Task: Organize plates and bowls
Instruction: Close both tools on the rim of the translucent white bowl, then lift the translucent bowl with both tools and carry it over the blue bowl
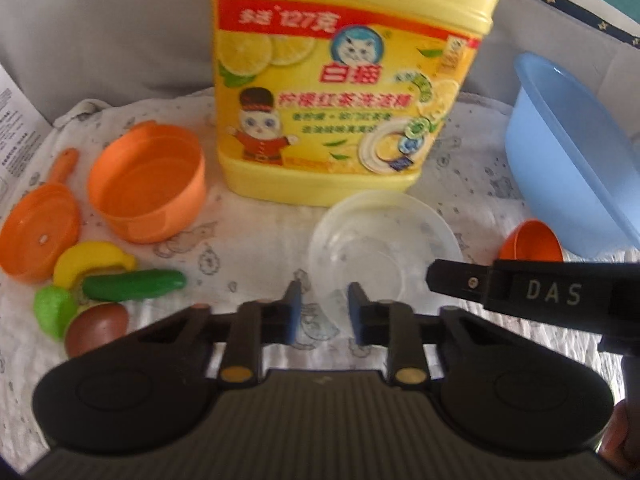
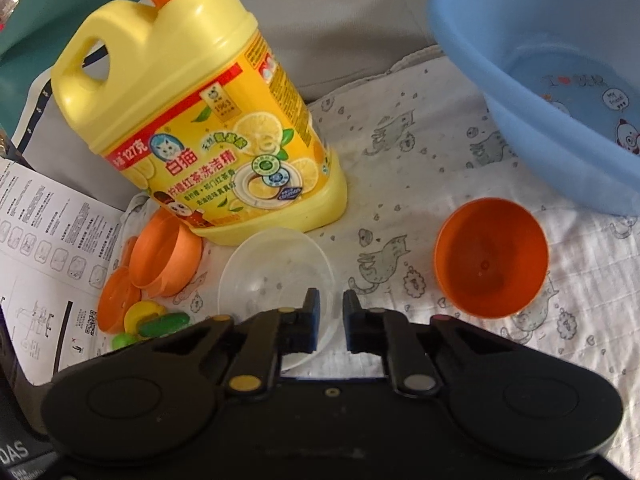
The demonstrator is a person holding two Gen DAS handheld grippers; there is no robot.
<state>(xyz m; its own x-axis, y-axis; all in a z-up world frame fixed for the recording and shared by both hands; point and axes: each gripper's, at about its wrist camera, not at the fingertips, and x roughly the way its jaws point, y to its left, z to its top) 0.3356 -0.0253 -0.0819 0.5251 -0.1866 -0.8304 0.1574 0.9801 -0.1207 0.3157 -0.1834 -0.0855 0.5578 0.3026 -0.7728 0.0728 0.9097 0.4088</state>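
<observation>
Left gripper (image 1: 322, 304): jaws drawn in to a narrow gap, blue pads facing. The near rim of the clear bowl (image 1: 384, 240) lies in that gap or just behind it; blur hides whether the pads pinch it.

Right gripper (image 2: 330, 312): jaws likewise narrow. In the right wrist view the clear bowl's rim crosses the gap, and the left pad overlaps the bowl. Contact cannot be told.

In the left wrist view the right gripper comes in from 3 o'clock, its tip just beside the clear bowl's right rim.

Clear bowl sits upright on the printed cloth (image 1: 248, 248), at 12 to 1 o'clock from the left jaws.

Orange bowl (image 2: 491, 256), tipped toward the camera, at 2 o'clock from the right jaws, apart from the clear bowl. Blue basin (image 2: 560, 80) behind it.

Yellow detergent jug (image 1: 344, 92) stands at 12 o'clock, just behind the clear bowl.

At 10 o'clock from the left jaws: orange pot (image 1: 148, 184), orange pan (image 1: 38, 232). At 9 o'clock: toy banana (image 1: 92, 260), cucumber (image 1: 134, 284), a brown fruit (image 1: 96, 328).

Printed leaflet (image 2: 48, 248) at the far left edge.
</observation>
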